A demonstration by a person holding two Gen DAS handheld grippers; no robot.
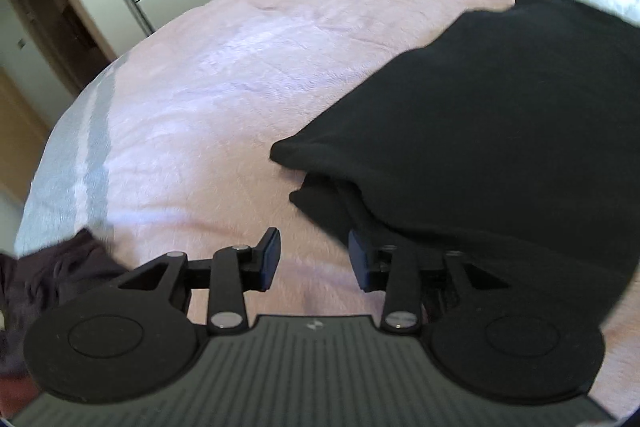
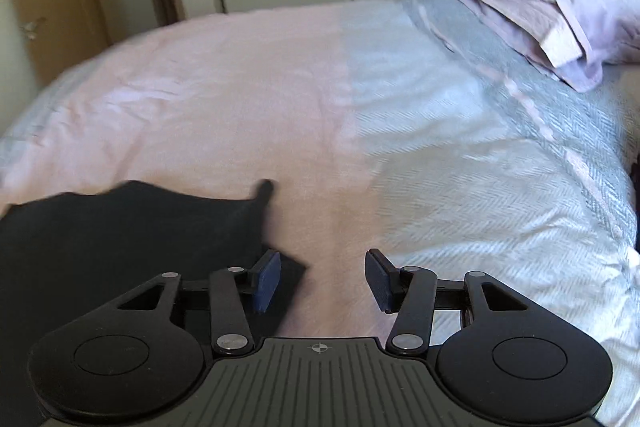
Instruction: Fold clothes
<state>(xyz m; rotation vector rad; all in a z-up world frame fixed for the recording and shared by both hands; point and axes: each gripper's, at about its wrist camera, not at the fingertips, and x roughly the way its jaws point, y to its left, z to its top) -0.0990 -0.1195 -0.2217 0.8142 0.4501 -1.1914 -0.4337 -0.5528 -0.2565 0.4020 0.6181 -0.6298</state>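
Left gripper low over bed, jaws released, nothing gripped, right pad at black garment edge, right gripper level just above bed, jaws released, empty, garment flat mid-bed, pillows at far-right corner
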